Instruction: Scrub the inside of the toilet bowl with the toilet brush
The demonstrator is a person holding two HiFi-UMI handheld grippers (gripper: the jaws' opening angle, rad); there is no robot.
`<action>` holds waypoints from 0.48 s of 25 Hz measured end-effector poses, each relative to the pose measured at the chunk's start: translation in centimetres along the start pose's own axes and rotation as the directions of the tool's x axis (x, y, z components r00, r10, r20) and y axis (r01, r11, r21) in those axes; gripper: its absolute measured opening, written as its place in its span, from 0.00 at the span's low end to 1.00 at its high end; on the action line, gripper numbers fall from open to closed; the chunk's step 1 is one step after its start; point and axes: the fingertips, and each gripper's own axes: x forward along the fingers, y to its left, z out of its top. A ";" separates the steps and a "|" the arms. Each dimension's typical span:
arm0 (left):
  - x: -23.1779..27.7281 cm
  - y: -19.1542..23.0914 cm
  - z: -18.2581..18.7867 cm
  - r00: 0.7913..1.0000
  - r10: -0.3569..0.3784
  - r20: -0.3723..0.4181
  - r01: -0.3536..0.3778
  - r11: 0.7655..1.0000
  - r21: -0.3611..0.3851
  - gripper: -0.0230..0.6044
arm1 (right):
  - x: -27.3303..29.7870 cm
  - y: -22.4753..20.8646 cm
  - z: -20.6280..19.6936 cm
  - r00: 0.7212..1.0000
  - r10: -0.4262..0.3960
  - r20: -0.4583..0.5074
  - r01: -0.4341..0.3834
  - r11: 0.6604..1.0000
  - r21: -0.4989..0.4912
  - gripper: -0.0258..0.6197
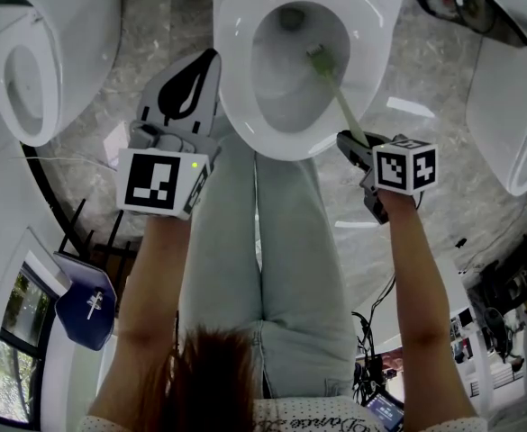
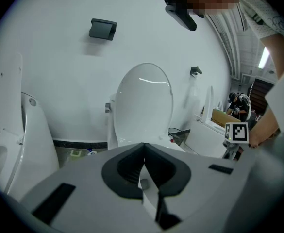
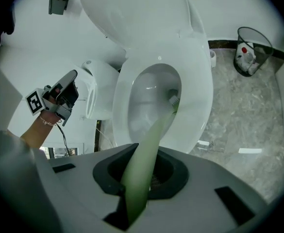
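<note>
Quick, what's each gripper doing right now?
Left gripper: closed, holding nothing.
Right gripper: closed on the toilet brush handle.

What Stands Here, Counted

Three toilets: the middle toilet [image 1: 236, 70], the left toilet [image 1: 65, 25], the right toilet [image 1: 515, 106]; one toilet brush [image 1: 340, 97]; two grippers, the left gripper [image 1: 204, 66] and the right gripper [image 1: 349, 142]; two marker cubes, the left cube [image 1: 159, 180] and the right cube [image 1: 407, 165]; one wire bin [image 1: 466, 3]; one dark box [image 2: 103, 29] on the wall.
</note>
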 end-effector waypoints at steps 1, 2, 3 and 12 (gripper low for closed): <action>0.0 0.0 0.0 1.000 0.000 0.000 0.000 1.000 0.000 0.04 | -0.3 -0.4 0.4 1.000 -0.019 0.007 0.019 1.000 -0.010 0.13; -0.1 0.0 0.0 1.000 0.001 0.001 -0.001 1.000 0.000 0.04 | -0.6 -0.8 0.9 0.999 -0.034 0.016 0.035 0.999 -0.020 0.13; -0.1 0.0 0.0 1.000 0.001 0.002 -0.001 1.000 0.000 0.04 | -0.8 -1.0 1.4 0.999 -0.044 0.028 0.045 0.999 -0.027 0.13; -0.4 -0.1 0.0 1.000 0.003 0.008 -0.003 1.000 -0.002 0.04 | -1.2 -1.0 3.2 0.997 -0.050 0.057 0.053 0.998 -0.045 0.13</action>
